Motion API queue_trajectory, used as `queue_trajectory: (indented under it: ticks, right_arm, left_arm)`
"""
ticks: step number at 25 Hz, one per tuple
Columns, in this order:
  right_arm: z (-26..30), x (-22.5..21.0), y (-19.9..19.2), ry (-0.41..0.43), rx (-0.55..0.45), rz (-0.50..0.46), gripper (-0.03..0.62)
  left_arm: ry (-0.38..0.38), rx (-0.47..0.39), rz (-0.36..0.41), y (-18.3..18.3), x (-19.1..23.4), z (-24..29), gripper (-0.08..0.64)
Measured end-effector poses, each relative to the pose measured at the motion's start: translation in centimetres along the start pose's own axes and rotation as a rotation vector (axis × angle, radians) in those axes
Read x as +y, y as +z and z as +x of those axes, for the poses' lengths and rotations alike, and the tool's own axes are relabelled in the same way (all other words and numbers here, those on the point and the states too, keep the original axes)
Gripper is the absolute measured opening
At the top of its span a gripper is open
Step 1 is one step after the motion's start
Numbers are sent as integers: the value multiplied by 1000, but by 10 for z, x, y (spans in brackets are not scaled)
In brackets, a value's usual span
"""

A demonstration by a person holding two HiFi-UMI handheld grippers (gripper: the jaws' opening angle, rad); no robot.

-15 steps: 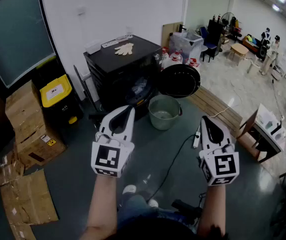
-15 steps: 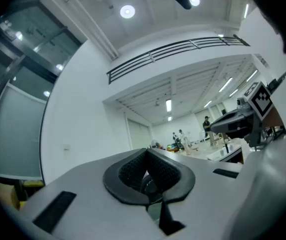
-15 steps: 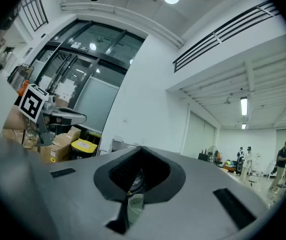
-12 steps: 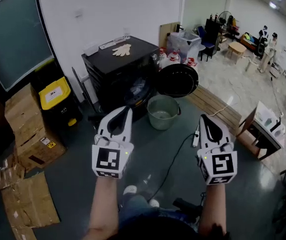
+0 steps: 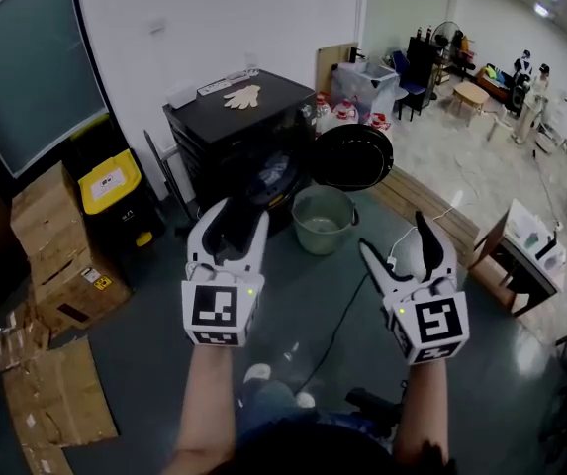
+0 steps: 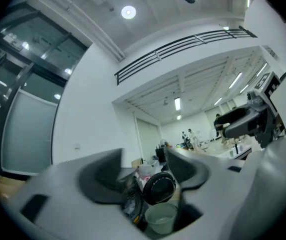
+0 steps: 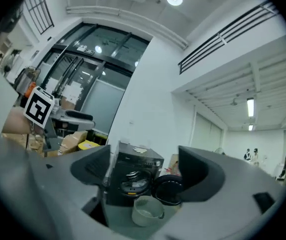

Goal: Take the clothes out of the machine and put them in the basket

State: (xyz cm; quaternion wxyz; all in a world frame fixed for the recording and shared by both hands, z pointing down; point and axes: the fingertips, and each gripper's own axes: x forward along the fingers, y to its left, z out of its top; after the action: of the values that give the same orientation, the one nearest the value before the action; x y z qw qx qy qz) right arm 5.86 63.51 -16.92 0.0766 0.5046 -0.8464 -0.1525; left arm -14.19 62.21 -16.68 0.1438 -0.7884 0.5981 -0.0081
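Left hand-held gripper (image 5: 229, 218): jaws only a little apart, nothing between them.
Right hand-held gripper (image 5: 394, 234): jaws spread wide, nothing held.
Machine (image 5: 226, 144): black front-loader against the white wall, well ahead of both grippers; its round door (image 5: 352, 156) is swung open to the right.
Clothes (image 5: 275, 174): bundled inside the drum opening.
Basket (image 5: 325, 222): pale round tub on the floor, just in front of the machine and below the door.
Glove (image 5: 245, 96): lies on the machine's top.

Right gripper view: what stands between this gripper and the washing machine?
A pale green basket, standing just before the washing machine; the right gripper view shows it.
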Motion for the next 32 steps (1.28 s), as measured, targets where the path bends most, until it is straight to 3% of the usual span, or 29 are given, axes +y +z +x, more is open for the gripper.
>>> queue_trajectory:
  ticks: [1, 2, 4, 8, 11, 16, 21, 26, 29, 32]
  right_arm:
    - [1, 2, -2, 7, 2, 25, 455]
    - [0, 2, -3, -2, 3, 38, 518]
    - [-4, 0, -6, -29, 7, 29, 572]
    - [-8, -7, -7, -86, 3, 0, 574]
    - [-5, -10, -8, -107, 11, -19, 571]
    - [11, -22, -23, -143, 6, 116, 566]
    - [58, -31, -37, -147, 57, 88, 566]
    - [131, -42, -42, -132, 67, 105, 566]
    - [181, -50, -47, -137, 101, 47, 566]
    - [224, -61, -51, -149, 121, 21, 566]
  left_arm:
    - [-9, 4, -23, -2, 0, 1, 397]
    - [-5, 10, -44, -4, 1, 2, 554]
    - [25, 21, -69, -9, 4, 0, 563]
    - [26, 31, -66, -12, 8, -5, 568]
    - [-16, 56, -24, -17, 6, -3, 566]
    - [-36, 82, 19, -38, 14, 17, 565]
    - [-36, 74, 12, -52, 39, 64, 565]
    - [-43, 127, 24, -89, 75, 124, 560]
    - [-45, 133, 46, -103, 103, 169, 560]
    - [-56, 106, 7, -110, 124, 214, 558]
